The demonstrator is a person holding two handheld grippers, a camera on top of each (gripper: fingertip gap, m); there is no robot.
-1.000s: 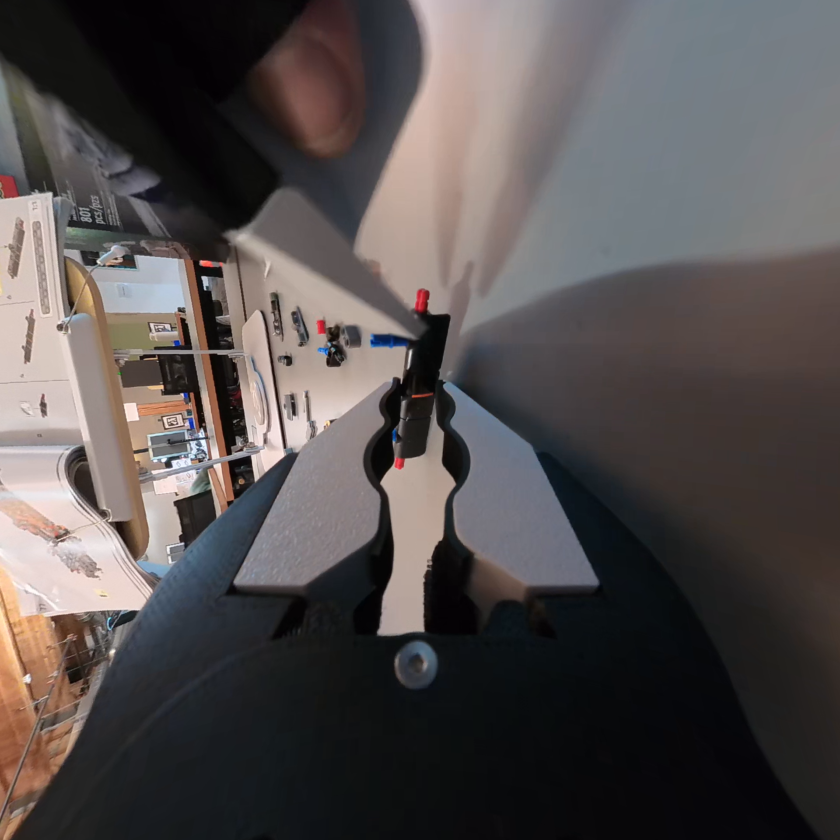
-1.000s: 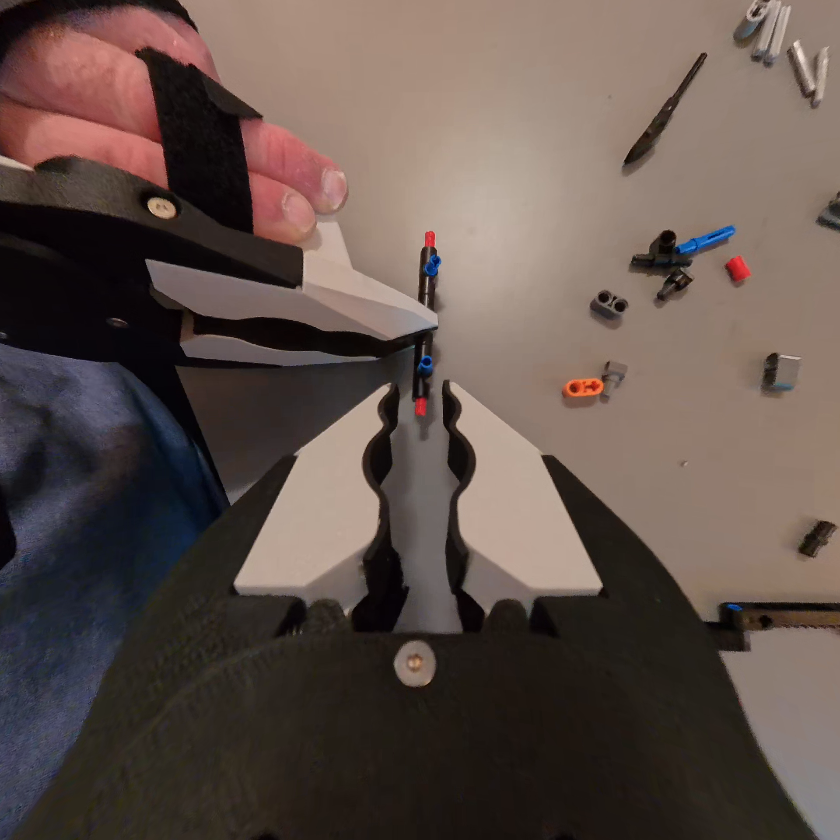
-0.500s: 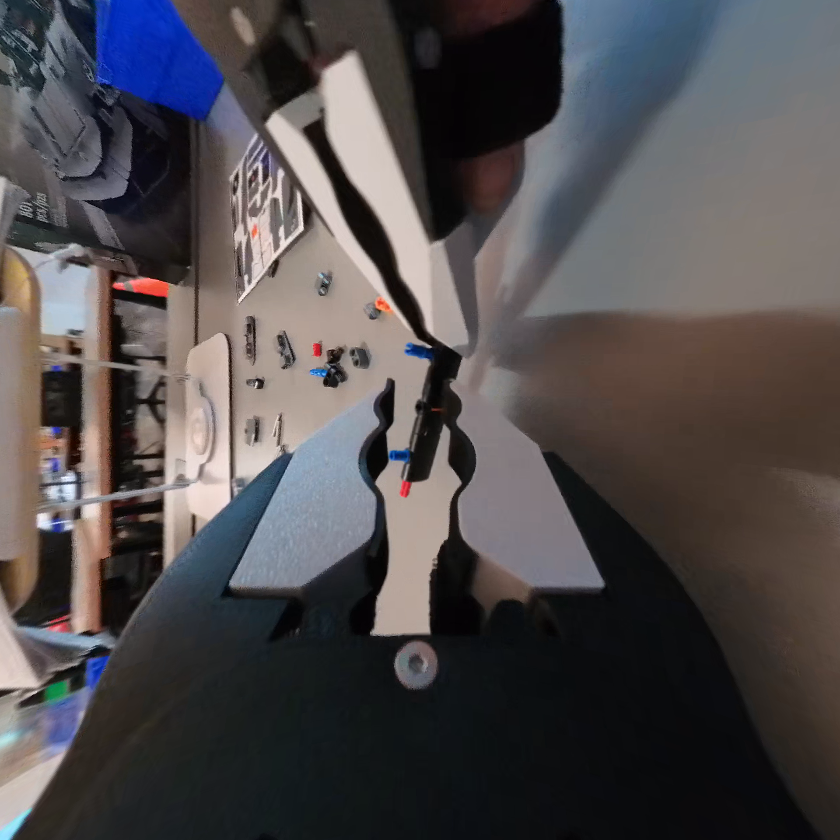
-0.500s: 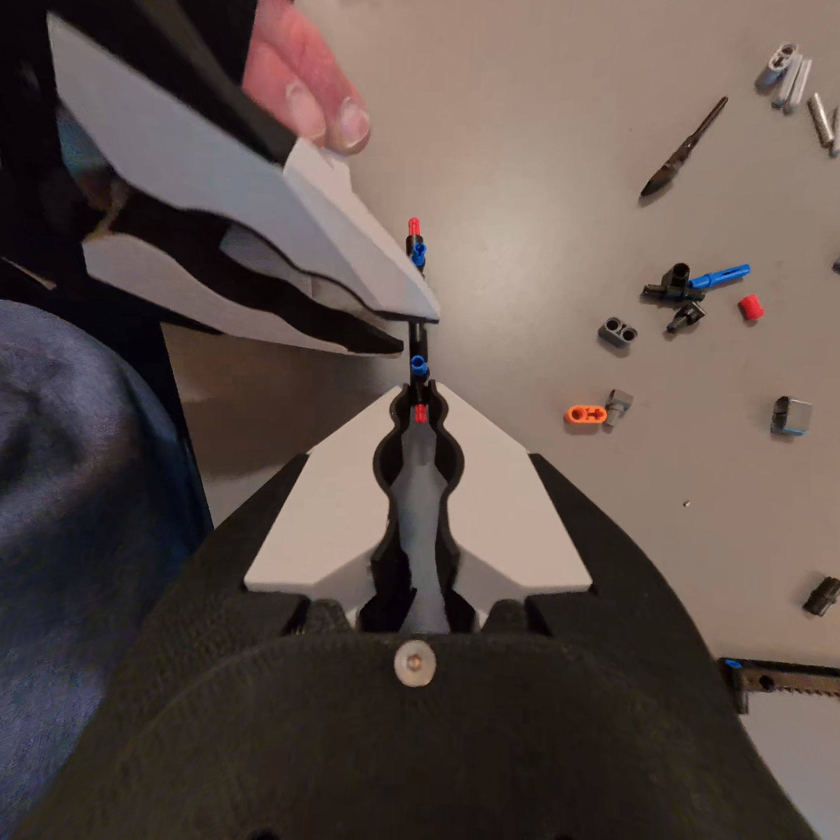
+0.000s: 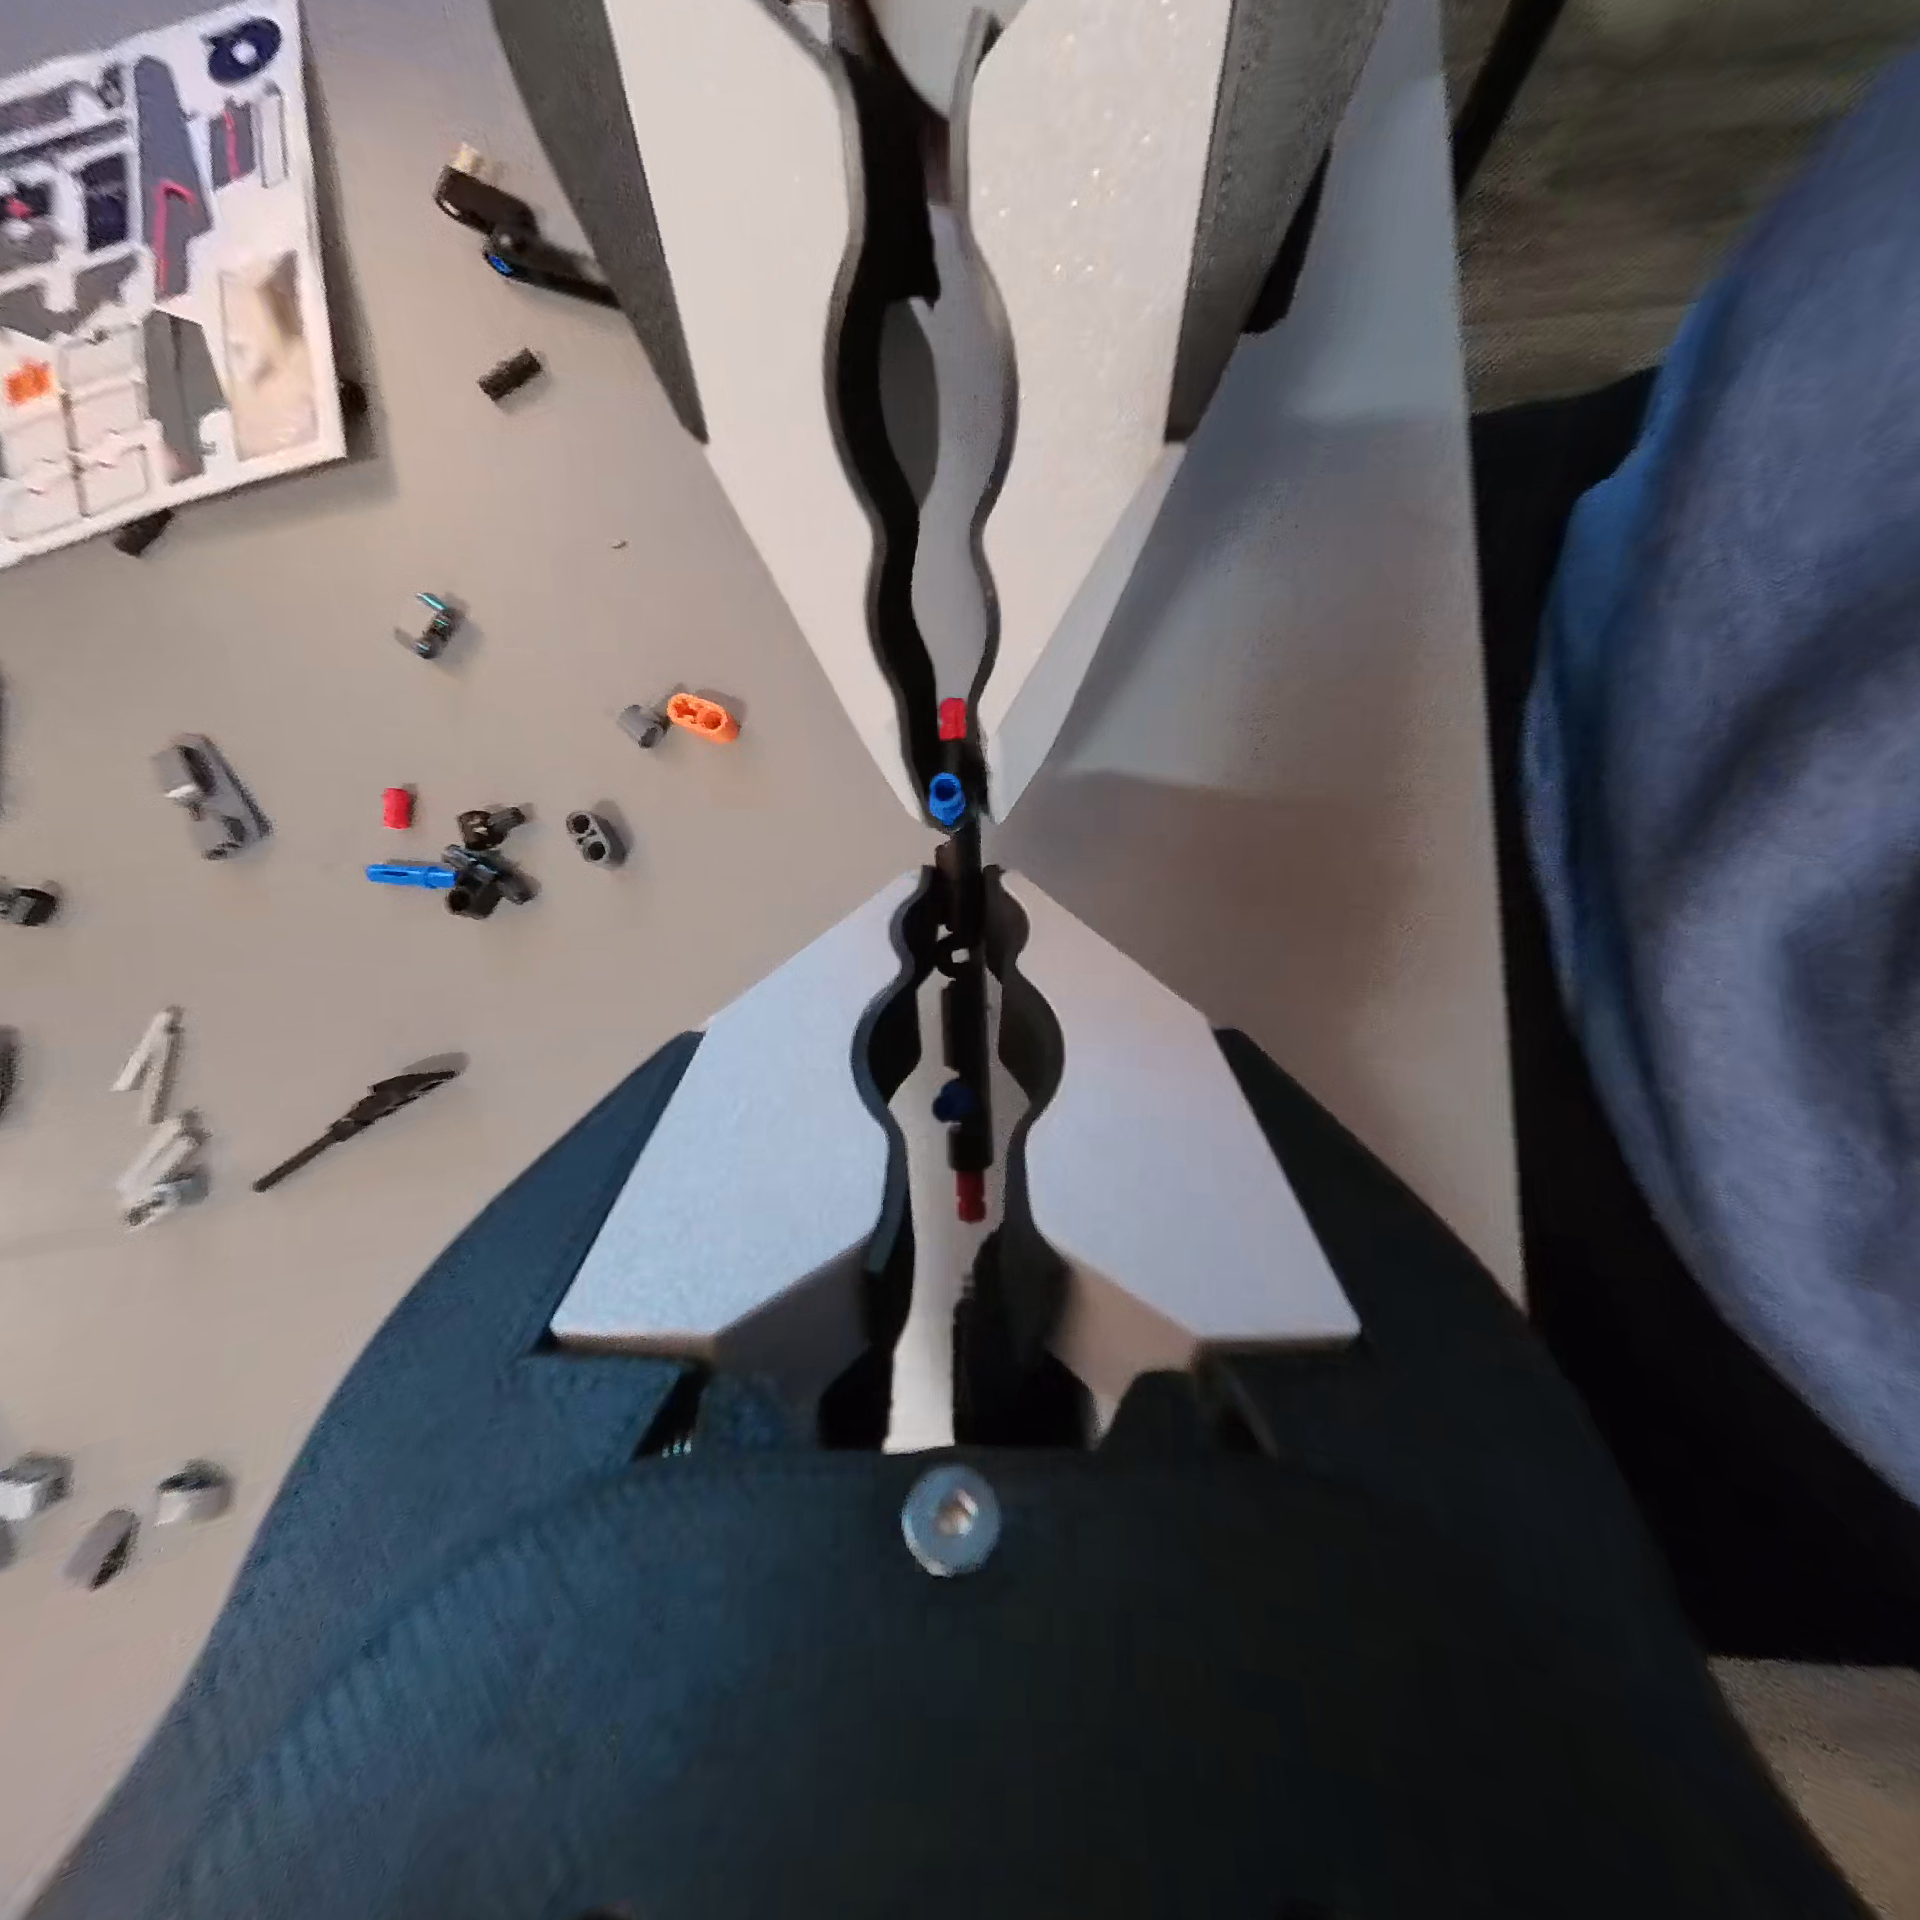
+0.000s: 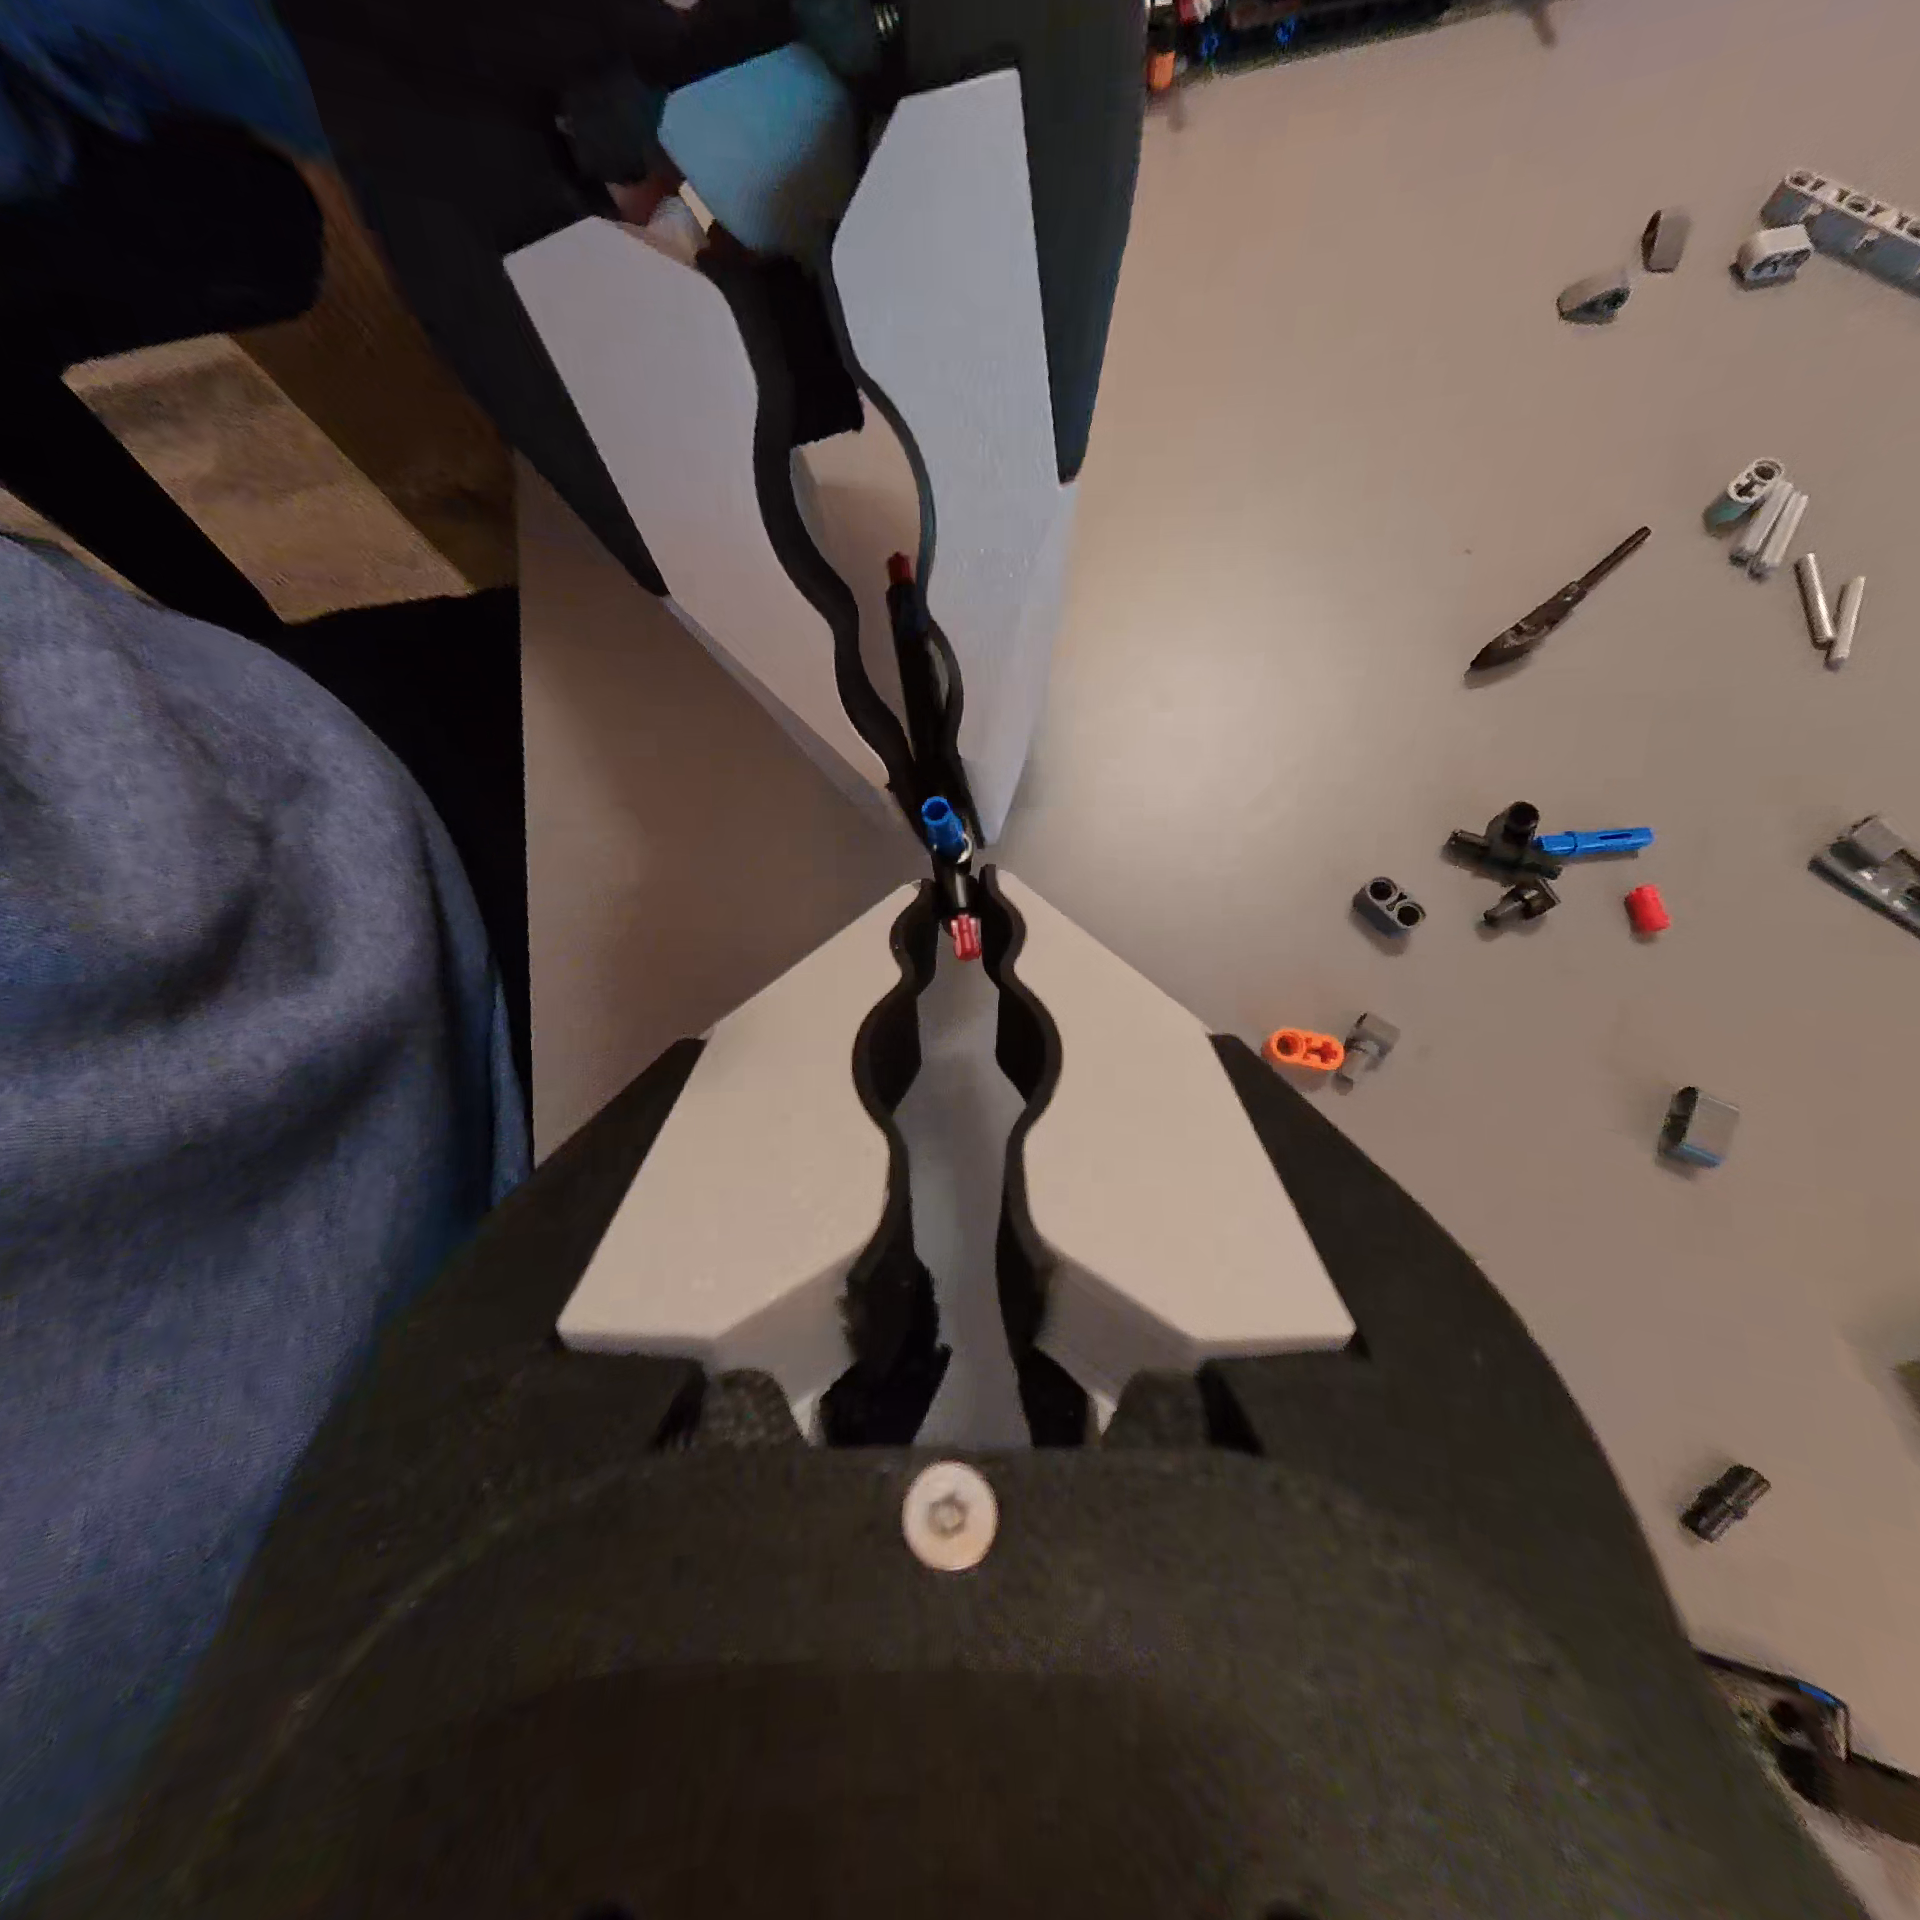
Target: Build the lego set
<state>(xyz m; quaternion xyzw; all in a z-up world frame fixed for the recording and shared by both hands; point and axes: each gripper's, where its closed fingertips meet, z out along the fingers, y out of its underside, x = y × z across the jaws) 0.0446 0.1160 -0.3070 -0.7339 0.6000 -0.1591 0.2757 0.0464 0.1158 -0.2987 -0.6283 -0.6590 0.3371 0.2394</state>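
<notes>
Rod end-on between opposed jaws, centre frame.
I have the black rod (image 5: 971, 1039) pinched in left gripper (image 5: 961, 883) jaws; right gripper (image 6: 956, 888) jaws pinch its other end, axis straight along both.

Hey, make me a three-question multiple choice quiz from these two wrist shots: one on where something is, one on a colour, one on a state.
1. Where does the orange piece lie?
A. On the table beside a small grey piece
B. Between the left gripper's fingers
C. On the sticker sheet

2. What colour are the tips at both ends of the black rod assembly?
A. Yellow
B. Red
C. Green

3. How is the rod assembly held?
A. Lying loose on the table
B. By the left gripper only
C. By both, the right gripper at one end

Answers: 1 A, it lies on the table against the small grey piece. 2 B, red shows at each end. 3 C, each gripper's fingers close on it.
</notes>
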